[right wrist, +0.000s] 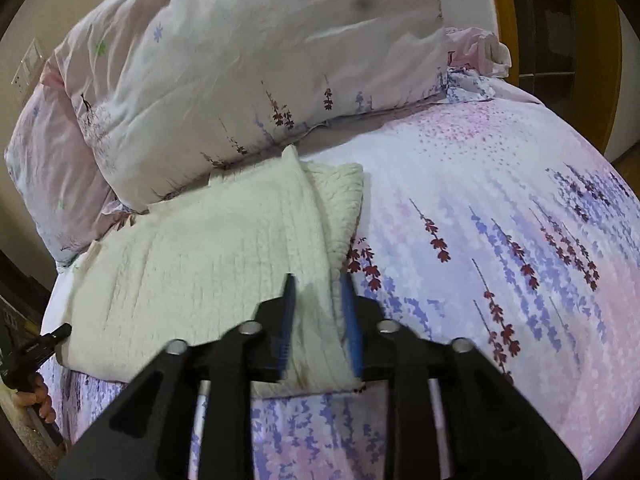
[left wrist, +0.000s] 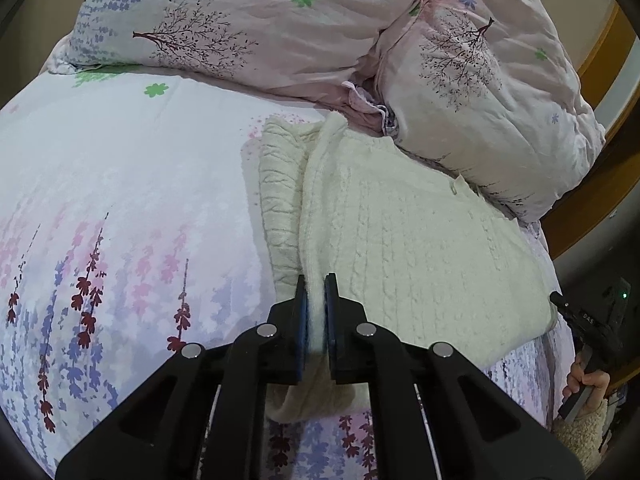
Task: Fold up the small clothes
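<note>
Two grippers at one cream sweater (left wrist: 420,248) on a flowered bedsheet (left wrist: 120,184).

Left gripper (left wrist: 316,284): jaws nearly closed, pinching a raised fold along the sweater's edge. Right gripper (right wrist: 318,284): jaws part open, straddling the sweater's near corner without clamping it. Sweater lies folded, its far end touching the quilted duvet (right wrist: 240,72) piled behind.

Quilt (left wrist: 480,92) blocks behind sweater (left wrist: 420,248); bedsheet (left wrist: 120,184) beside open.

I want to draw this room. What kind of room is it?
Probably a bedroom: a bed with a flowery sheet, a puffy quilt piled at the back, and a cream sweater being folded on it.
</note>
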Tool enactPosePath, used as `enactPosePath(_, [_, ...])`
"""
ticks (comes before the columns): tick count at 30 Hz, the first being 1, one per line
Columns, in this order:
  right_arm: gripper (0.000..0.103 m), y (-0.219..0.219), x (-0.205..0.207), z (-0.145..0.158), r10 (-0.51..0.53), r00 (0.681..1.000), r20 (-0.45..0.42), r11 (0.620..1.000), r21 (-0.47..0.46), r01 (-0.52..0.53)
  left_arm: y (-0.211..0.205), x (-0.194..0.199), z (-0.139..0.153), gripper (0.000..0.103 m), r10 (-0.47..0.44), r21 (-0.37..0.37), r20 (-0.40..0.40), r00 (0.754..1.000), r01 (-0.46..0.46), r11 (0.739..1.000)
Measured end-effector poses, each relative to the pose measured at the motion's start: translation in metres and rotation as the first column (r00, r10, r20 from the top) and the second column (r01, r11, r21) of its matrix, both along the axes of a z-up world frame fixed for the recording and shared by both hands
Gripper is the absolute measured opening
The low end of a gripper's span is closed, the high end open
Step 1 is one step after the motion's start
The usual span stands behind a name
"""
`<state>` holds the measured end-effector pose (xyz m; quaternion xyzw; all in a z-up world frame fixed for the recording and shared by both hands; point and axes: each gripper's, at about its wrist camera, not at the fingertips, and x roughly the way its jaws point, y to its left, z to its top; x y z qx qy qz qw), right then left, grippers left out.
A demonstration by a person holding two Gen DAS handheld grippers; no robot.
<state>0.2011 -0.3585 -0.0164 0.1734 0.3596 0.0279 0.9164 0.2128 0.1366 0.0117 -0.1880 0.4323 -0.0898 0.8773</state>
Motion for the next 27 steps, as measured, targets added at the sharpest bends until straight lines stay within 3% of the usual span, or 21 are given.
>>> enactPosePath(1, [0.027, 0.0, -0.001, -0.001, 0.004, 1.0, -0.006, 1.0, -0.009, -0.004, 0.0, 0.0, -0.001, 0.007, 0.0, -0.002, -0.001, 1.0, 0.0, 1.0])
enactPosePath(2, [0.013, 0.002, -0.001, -0.004, 0.015, 1.0, -0.018, 1.0, -0.019, -0.016, 0.0, 0.0, -0.001, 0.007, 0.001, -0.003, -0.002, 1.0, -0.001, 1.0])
enactPosePath(3, [0.009, 0.005, 0.0, -0.008, 0.032, 0.999, -0.036, 0.999, -0.026, -0.033, 0.0, 0.001, -0.002, 0.008, 0.001, -0.006, -0.003, 1.0, -0.001, 1.0])
enactPosePath(6, [0.007, 0.007, -0.003, -0.008, 0.014, 0.999, -0.04, 0.998, -0.059, -0.016, 0.001, 0.0, -0.001, 0.012, 0.002, -0.007, -0.005, 1.0, -0.002, 1.0])
enactPosePath(8, [0.009, 0.008, -0.001, -0.008, 0.008, 0.998, -0.059, 0.998, -0.062, -0.011, 0.003, -0.002, 0.0, 0.024, 0.004, -0.003, -0.01, 1.0, -0.004, 1.0])
enactPosePath(10, [0.017, 0.007, 0.0, -0.005, -0.005, 0.998, -0.068, 0.998, -0.068, 0.0, 0.005, -0.004, 0.005, 0.053, 0.016, 0.012, -0.005, 1.0, -0.016, 1.0])
enactPosePath(11, [0.021, 0.008, 0.001, -0.001, -0.012, 0.998, -0.064, 0.997, -0.071, 0.007, 0.007, -0.007, 0.01, 0.055, 0.031, 0.025, 0.013, 0.999, -0.031, 0.999])
enactPosePath(16, [0.03, 0.039, 0.007, 0.025, 0.068, 0.998, 0.005, 0.991, -0.12, -0.067, 0.005, -0.006, 0.032, 0.062, 0.036, 0.037, 0.074, 0.997, -0.038, 0.999])
enactPosePath(19, [0.031, 0.071, 0.017, 0.033, 0.152, 0.988, 0.006, 0.975, -0.167, -0.148, -0.01, 0.003, 0.036, 0.063, 0.021, 0.099, 0.077, 0.997, -0.028, 0.995])
enactPosePath(23, [0.035, 0.101, 0.03, 0.029, 0.196, 0.981, -0.007, 0.947, -0.257, -0.191, -0.015, 0.014, 0.025, 0.063, 0.043, 0.136, 0.024, 0.999, -0.046, 0.99])
enactPosePath(26, [0.036, 0.106, 0.042, 0.006, 0.184, 0.978, -0.095, 0.932, -0.299, -0.204, -0.015, 0.018, 0.013, 0.063, 0.062, 0.167, -0.022, 0.998, -0.057, 0.984])
enactPosePath(27, [0.036, 0.107, 0.04, 0.005, 0.186, 0.98, -0.07, 0.929, -0.313, -0.199, -0.015, 0.019, 0.008, 0.063, 0.065, 0.183, -0.036, 0.997, -0.057, 0.981])
